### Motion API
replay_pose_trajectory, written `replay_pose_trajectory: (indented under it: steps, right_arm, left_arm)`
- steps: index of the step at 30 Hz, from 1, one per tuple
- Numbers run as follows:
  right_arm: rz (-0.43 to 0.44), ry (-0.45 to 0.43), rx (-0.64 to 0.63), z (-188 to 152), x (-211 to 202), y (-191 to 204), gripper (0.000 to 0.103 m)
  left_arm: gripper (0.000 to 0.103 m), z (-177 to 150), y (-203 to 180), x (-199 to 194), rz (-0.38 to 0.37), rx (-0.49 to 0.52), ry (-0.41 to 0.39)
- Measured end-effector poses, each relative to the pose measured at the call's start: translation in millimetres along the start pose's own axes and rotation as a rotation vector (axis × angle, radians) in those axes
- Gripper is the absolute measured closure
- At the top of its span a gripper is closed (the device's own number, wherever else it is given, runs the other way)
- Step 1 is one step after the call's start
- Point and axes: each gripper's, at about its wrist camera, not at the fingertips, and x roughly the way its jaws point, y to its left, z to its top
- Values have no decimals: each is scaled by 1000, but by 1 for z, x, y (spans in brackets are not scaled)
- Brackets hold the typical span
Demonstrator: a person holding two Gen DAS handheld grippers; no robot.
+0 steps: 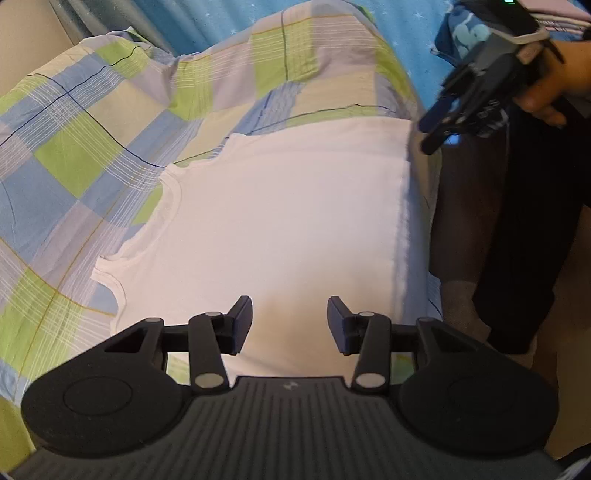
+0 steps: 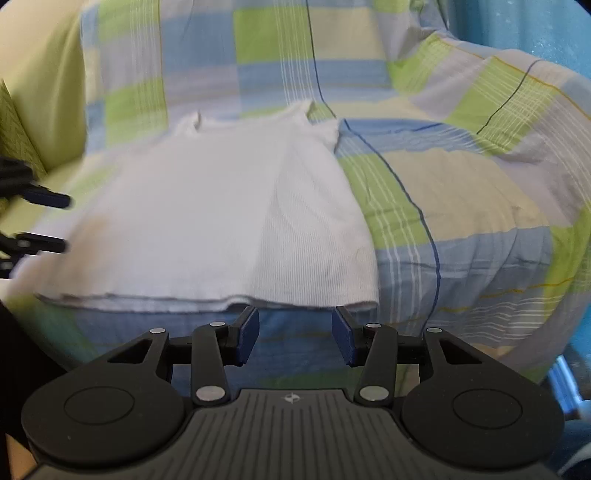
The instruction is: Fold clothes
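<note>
A white sleeveless top (image 1: 280, 221) lies spread flat on a checked bedsheet (image 1: 85, 122), shoulder straps to the left in the left wrist view. My left gripper (image 1: 290, 325) hovers open over one side edge of the top, nothing between its fingers. The right gripper (image 1: 439, 127) shows at the upper right of that view, held by a hand, near the hem end. In the right wrist view the top (image 2: 221, 214) lies ahead with its hem nearest; my right gripper (image 2: 295, 334) is open just short of the hem. The left gripper's fingers (image 2: 48, 199) poke in from the left.
The checked blue, green and grey sheet (image 2: 461, 206) covers the bed with folds and humps behind the top. A person's dark trouser leg (image 1: 524, 229) stands at the bed's edge. Blue starred fabric (image 1: 410, 33) lies beyond. A green wall (image 2: 40, 81) is at the left.
</note>
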Motion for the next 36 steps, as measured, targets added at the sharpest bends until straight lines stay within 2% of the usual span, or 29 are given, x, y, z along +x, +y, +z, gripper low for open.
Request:
replay_pose_trajectory:
  steps: [2,4,6,8,13,15,16,21,24,26,28,31,32,35,36]
  right_arm:
    - [-45,-24,66,2,3,-4,56]
    - [-118,-23,138,4,5,-13,56]
    - [-146,-21,194,3,7,-24,55]
    - [-95,-33,261,-1,9,-38,55]
    - [165,-117,579,-19,16,-82,57]
    - [203,-117,611,-20,18,-89,85]
    - [216,-114,623,-20,18,-91,96]
    - [79,-129,500,-4,4,-79,98]
    - [28,-111,413,0,2,-66,97]
    - [-6,-98,391,0,2,-60,80]
    - [-8,-99,381,-2,1,-56,66]
    - [12,-111,333,-3,-5,-45,64]
    - [17,-115,314,-3,-7,-42,62]
    - [23,-130,271,-4,-14,-30,57]
    - [23,-135,254,-4,-17,-26,56]
  left_arm:
    - [56,-4,-10,0,10,26,9]
    - [56,-9,-20,4,33,86,33]
    - [56,-13,-23,8,36,113,51]
    - [56,-15,-22,12,30,112,58]
    - [56,-16,-14,15,21,102,56]
    - [56,-17,-14,15,21,129,67]
    - [56,-18,-15,13,17,146,73]
    - [56,-24,-21,2,-28,267,108]
    - [56,-28,-29,-3,-77,304,136]
    - [56,-31,-35,-4,-89,324,149]
    - [56,-35,-44,-2,-81,385,171]
    - [54,-41,-55,1,-40,468,174]
    - [57,-41,-56,1,-44,472,171]
    - [77,-39,-56,2,-68,469,169]
    - [78,-38,-55,2,-73,464,172]
